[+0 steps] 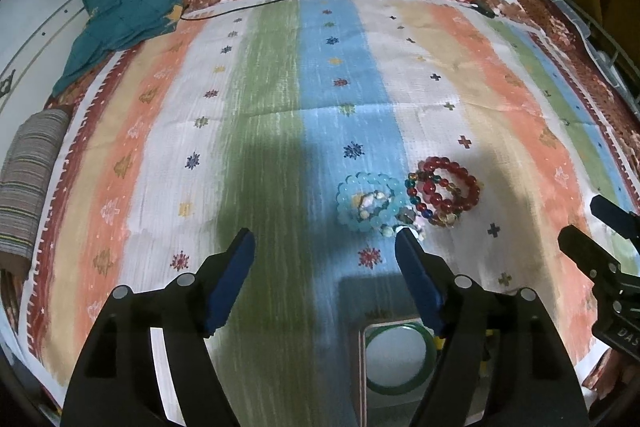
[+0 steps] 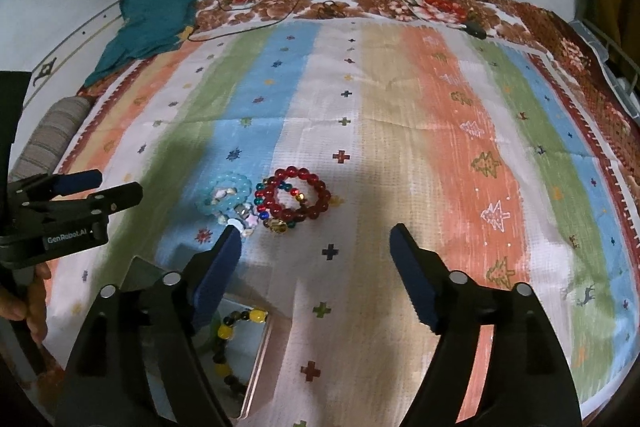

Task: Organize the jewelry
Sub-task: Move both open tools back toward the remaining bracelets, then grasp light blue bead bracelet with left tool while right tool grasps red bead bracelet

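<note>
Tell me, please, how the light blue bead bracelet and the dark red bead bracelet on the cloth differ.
The light blue bead bracelet has pale, milky beads; the dark red bead bracelet has glossy, see-through ones. The blue one lies on the blue stripe, the red one beside it on the white stripe. A shell-like bracelet sits inside the blue ring; a multicoloured bead bracelet overlaps the red one. Both lie flat on the striped cloth, outside the box.

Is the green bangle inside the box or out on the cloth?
Inside. The green bangle lies within the pink-rimmed box, below the left tongs; the other bracelets sit out on the striped cloth.
</note>
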Tool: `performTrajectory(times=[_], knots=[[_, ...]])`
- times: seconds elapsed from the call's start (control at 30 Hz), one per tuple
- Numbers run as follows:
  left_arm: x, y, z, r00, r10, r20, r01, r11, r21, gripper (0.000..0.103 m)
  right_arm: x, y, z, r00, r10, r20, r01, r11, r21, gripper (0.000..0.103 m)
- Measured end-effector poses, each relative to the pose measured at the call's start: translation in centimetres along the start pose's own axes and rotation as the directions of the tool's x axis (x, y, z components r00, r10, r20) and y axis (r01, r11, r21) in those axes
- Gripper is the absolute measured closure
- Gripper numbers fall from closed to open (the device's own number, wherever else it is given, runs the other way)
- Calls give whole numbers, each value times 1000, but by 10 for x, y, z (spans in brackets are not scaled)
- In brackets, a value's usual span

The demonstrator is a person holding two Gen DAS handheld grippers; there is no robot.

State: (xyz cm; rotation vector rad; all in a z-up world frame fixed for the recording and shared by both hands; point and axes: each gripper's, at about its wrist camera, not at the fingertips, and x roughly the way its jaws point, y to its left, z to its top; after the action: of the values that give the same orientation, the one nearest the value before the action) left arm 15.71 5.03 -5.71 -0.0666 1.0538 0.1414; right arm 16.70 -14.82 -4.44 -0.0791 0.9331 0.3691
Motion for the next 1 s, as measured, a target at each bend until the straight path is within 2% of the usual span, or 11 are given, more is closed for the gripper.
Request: performTrajectory(times=[0.23, 1.0], knots=[[10, -2, 8, 1000, 2, -6, -2, 1000, 11, 28, 14, -9, 10, 1000, -4, -10, 5, 1000, 25, 24], [57, -3, 28, 997, -10, -76, 12, 1000, 26, 28, 67, -12, 23, 993, -57, -102, 55, 998, -17, 24]])
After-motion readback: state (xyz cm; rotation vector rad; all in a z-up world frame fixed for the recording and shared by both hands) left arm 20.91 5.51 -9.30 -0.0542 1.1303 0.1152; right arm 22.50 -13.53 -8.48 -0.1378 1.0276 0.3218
